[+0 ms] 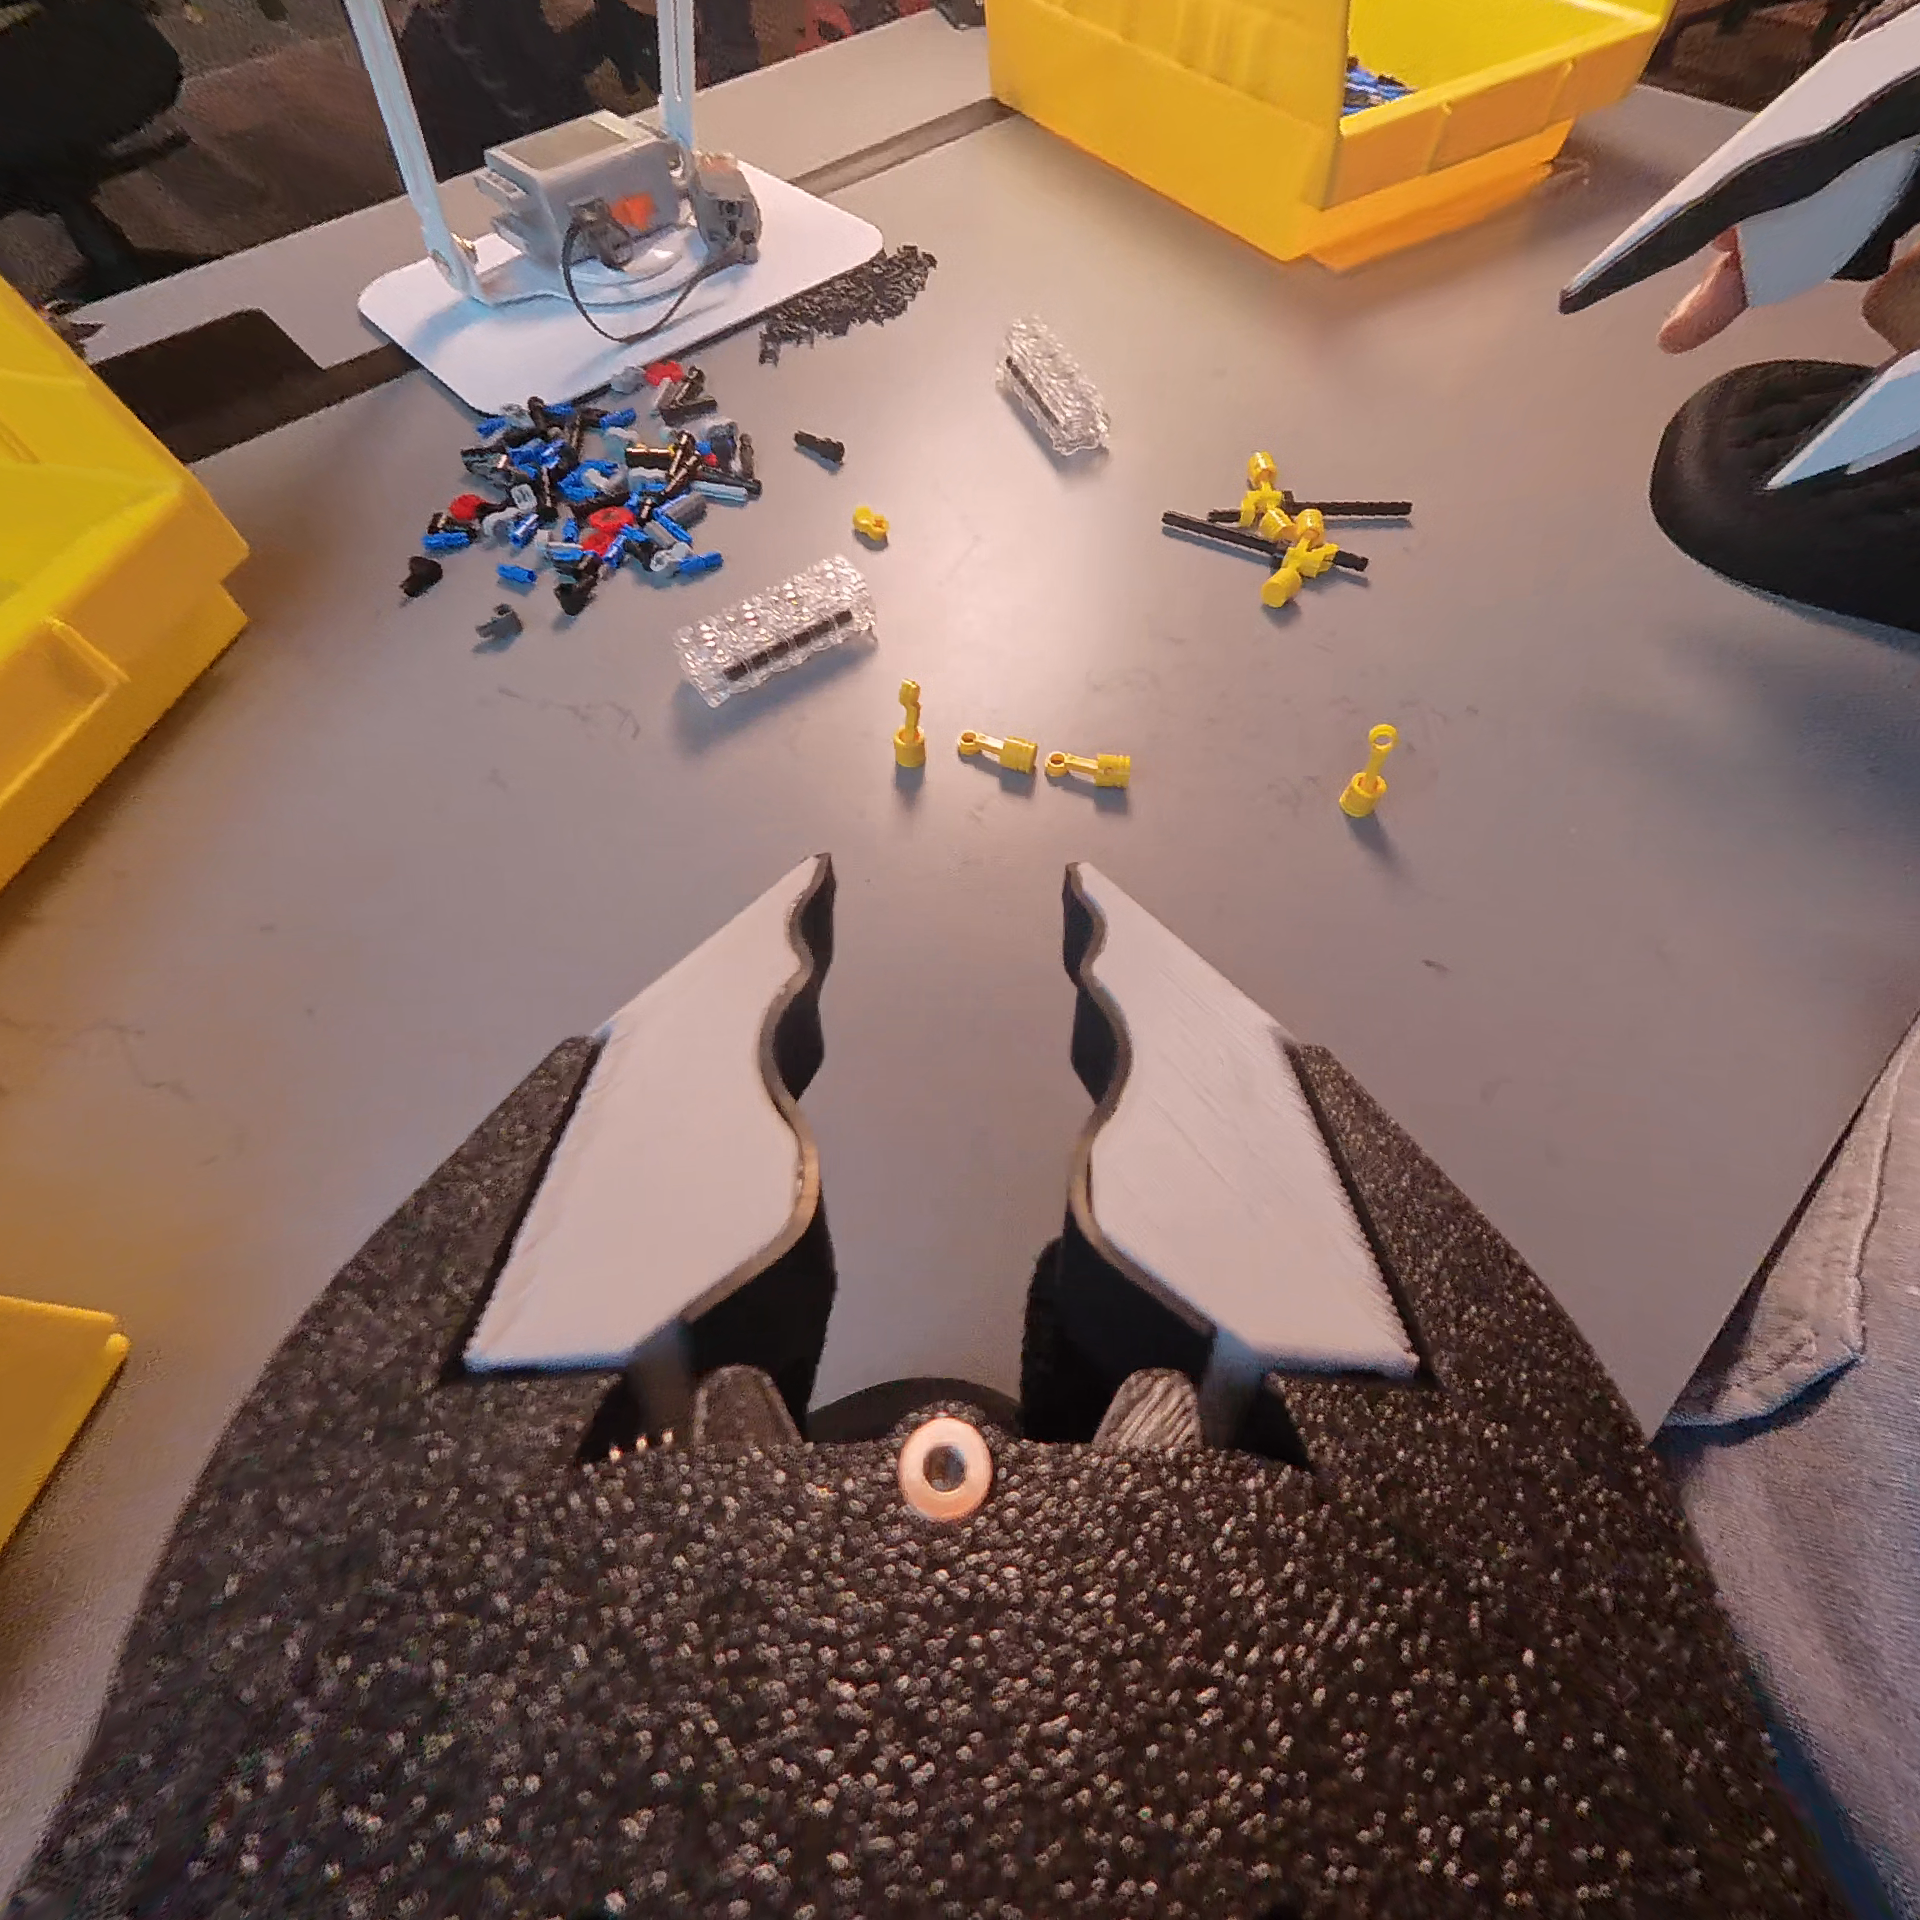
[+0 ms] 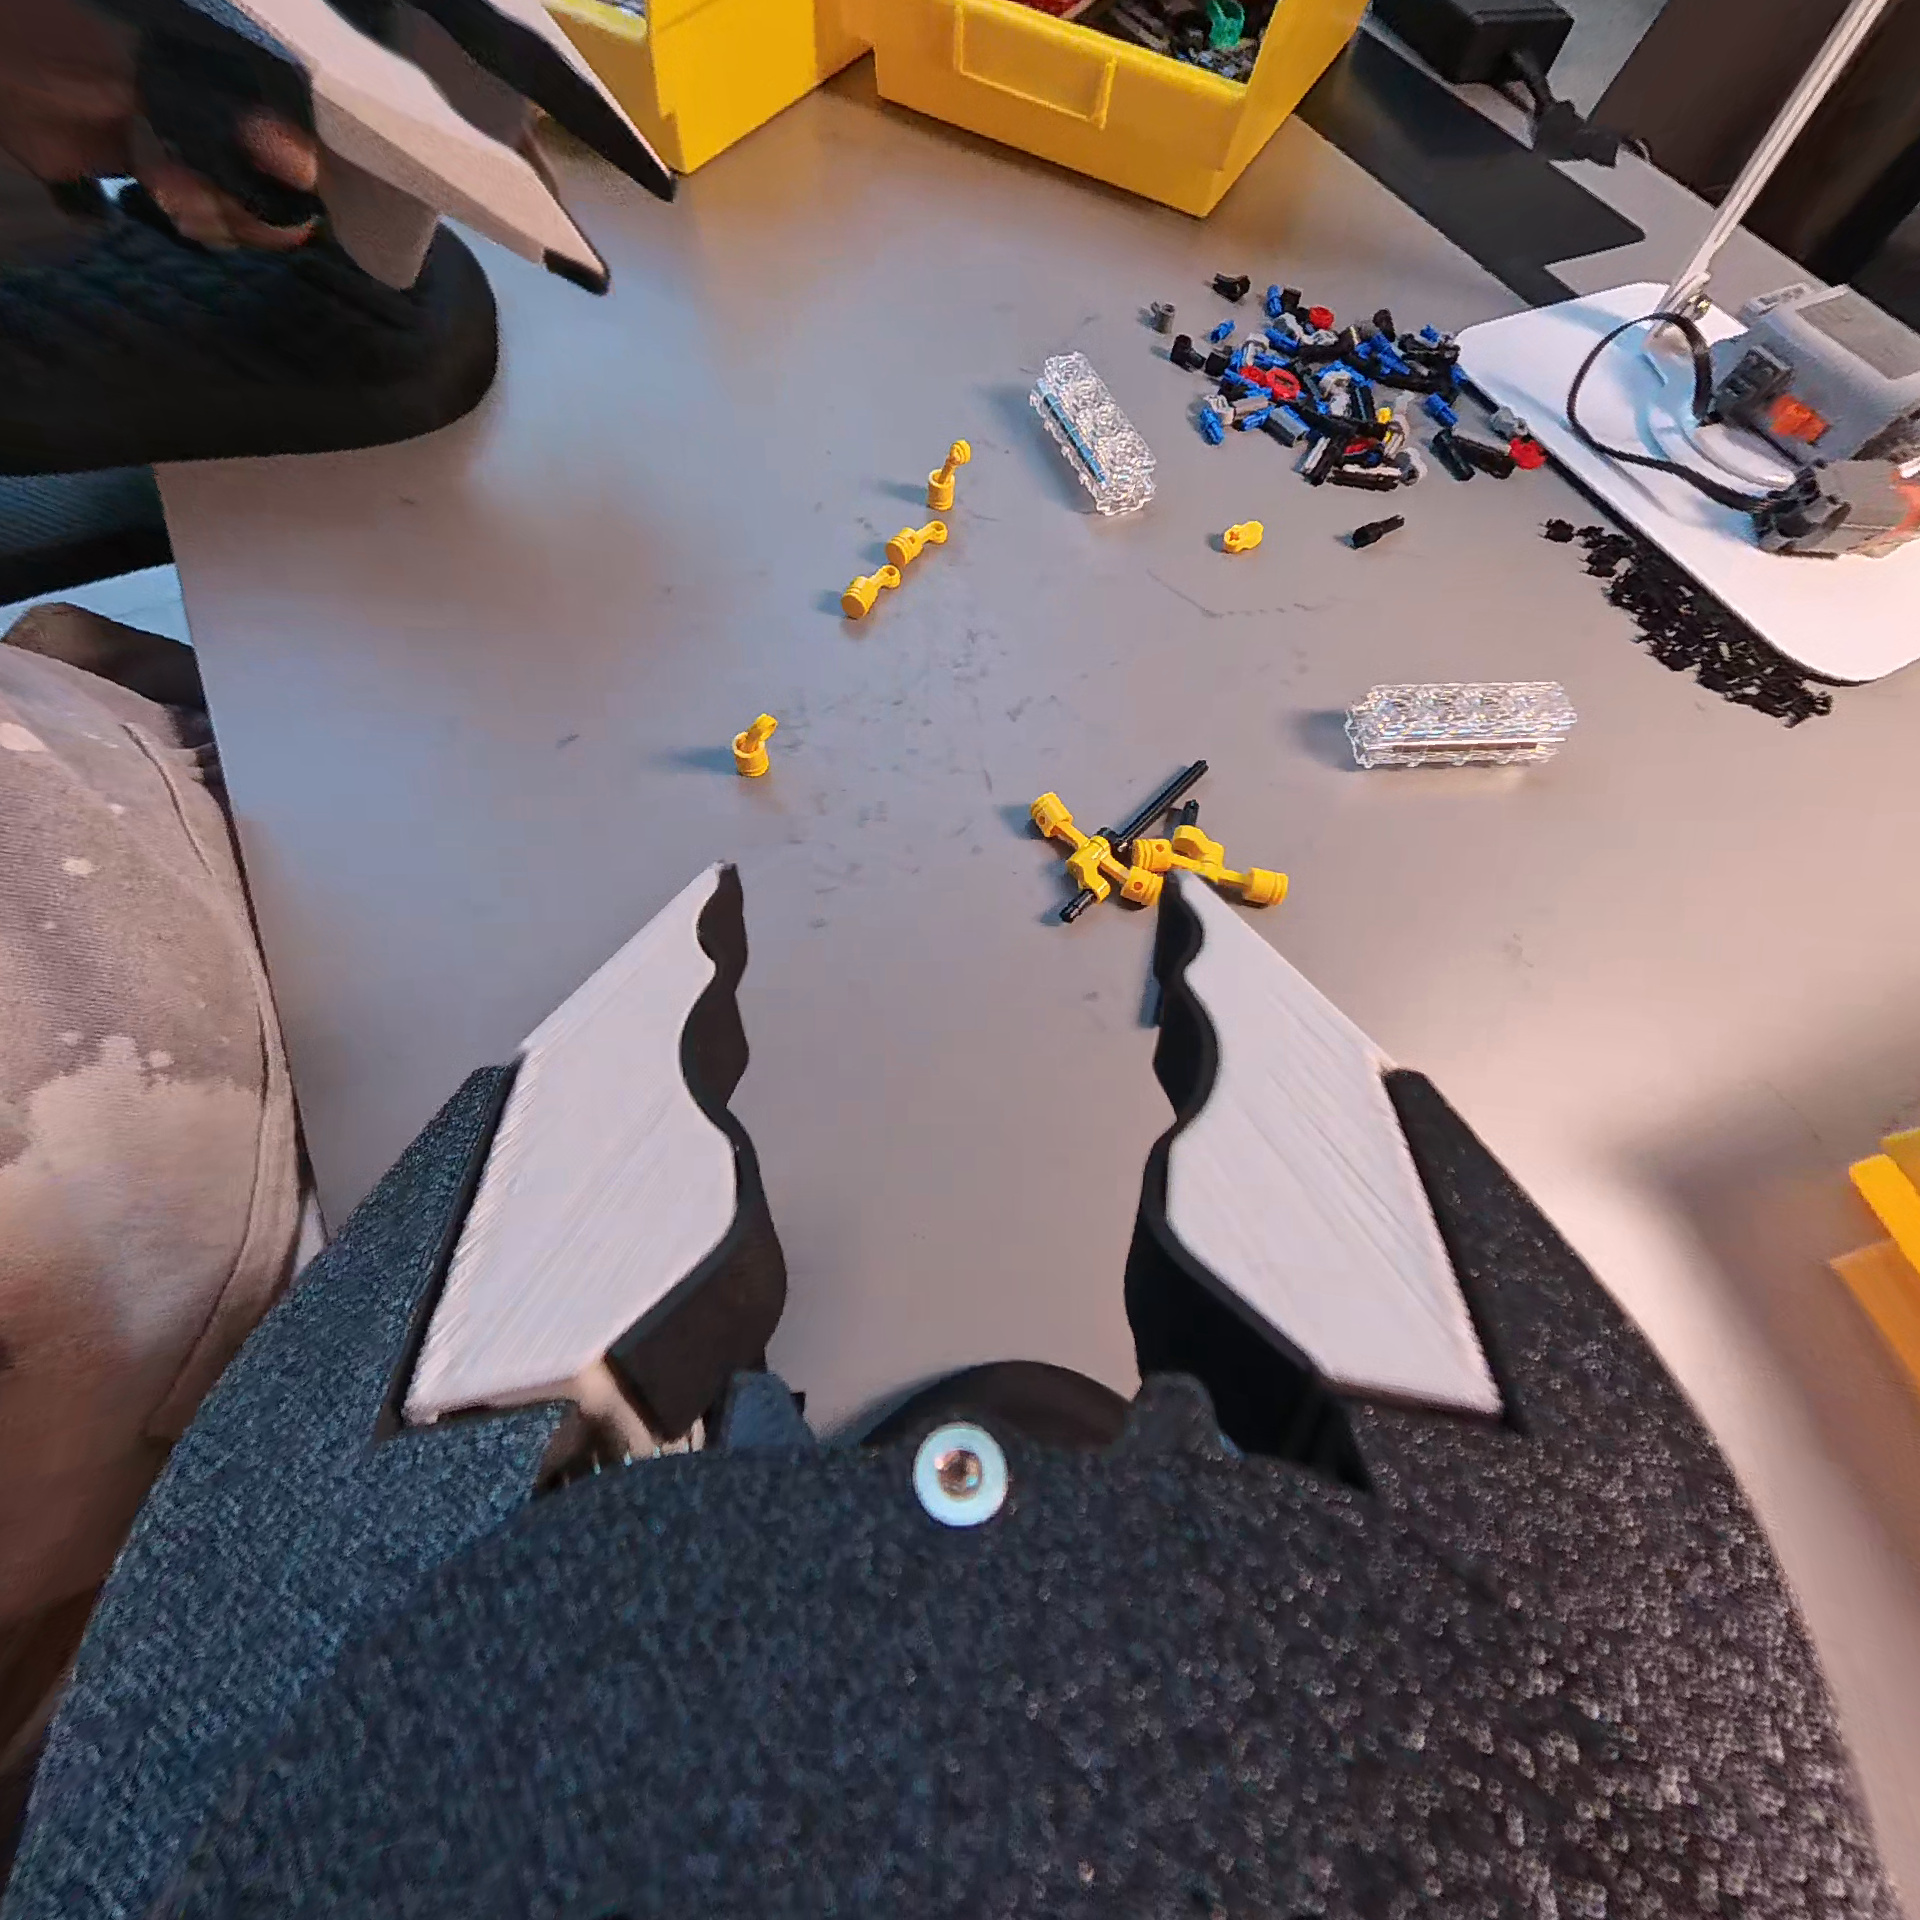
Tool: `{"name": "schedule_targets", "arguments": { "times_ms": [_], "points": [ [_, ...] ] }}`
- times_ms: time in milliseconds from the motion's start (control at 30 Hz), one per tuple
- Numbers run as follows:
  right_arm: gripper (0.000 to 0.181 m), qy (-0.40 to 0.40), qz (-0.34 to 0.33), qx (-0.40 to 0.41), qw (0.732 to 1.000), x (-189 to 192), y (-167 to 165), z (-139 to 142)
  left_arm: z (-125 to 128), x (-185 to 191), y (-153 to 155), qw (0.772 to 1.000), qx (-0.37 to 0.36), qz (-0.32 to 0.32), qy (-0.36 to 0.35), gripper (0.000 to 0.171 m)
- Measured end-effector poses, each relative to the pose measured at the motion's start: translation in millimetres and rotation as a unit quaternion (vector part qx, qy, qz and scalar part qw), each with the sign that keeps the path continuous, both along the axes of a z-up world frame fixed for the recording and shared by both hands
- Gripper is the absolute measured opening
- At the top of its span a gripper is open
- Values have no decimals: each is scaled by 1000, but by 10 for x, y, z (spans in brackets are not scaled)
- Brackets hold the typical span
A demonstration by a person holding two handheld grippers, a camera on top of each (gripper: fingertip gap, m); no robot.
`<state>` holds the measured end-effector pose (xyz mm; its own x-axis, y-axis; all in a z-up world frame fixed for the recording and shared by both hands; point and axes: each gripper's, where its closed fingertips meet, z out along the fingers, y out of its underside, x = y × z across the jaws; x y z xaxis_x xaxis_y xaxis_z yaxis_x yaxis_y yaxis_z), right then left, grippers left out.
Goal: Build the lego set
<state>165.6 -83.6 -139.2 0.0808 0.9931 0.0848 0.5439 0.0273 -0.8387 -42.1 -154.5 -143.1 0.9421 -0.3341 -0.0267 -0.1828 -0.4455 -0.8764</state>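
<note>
Left wrist view looks along the left gripper, its grey wavy-edged fingers spread apart over the bare grey tabletop and holding nothing. Just ahead lie four small yellow piston pieces, two upright and two on their sides, with a clear studded block carrying a dark axle behind them and a second clear studded block farther back. A heap of blue, black, grey and red connector pieces sits at left beside a white stand base bearing a grey motor box. Right wrist view shows the right gripper, also spread wide and empty, its right fingertip just beside a tangle of yellow pistons on black axles. Yellow plastic bins stand at the far table edge.
</note>
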Motion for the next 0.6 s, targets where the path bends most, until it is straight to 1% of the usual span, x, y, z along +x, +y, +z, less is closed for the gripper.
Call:
{"name": "schedule_targets", "arguments": {
  "times_ms": [67, 100, 167, 233, 333, 367, 433, 467, 600],
  "points": [
    [80, -4, 5, -4, 1000, -29, -36, -37, -63, 31, 2, 1000, -16, 2, 3, 68],
    [81, -6, 8, -4, 1000, -44, -52, -53, -96, 42, 5, 1000, -25, 3, 6, 73],
    [81, -10, 14, -3, 1000, -72, -79, -77, -129, 48, 26, 1000, -28, 8, 9, 76],
    [82, -11, 19, -1, 1000, -97, -100, -88, -149, 56, 41, 1000, -29, 8, 9, 74],
    [82, -10, 26, 6, 1000, -121, -125, -86, -134, 33, 56, 1000, -16, 17, 19, 59],
    [81, -10, 28, 8, 1000, -122, -131, -90, -126, 26, 57, 1000, -10, 18, 23, 46],
    [80, -8, 31, 10, 999, -128, -142, -98, -97, 18, 57, 999, 5, 18, 29, 15],
    [80, -6, 33, 10, 999, -133, -149, -98, -85, 15, 58, 999, 11, 18, 33, 3],
    [77, -2, 38, 13, 999, -148, -173, -102, -93, 88, 41, 999, 16, -12, 48, 0]
  ]
}}
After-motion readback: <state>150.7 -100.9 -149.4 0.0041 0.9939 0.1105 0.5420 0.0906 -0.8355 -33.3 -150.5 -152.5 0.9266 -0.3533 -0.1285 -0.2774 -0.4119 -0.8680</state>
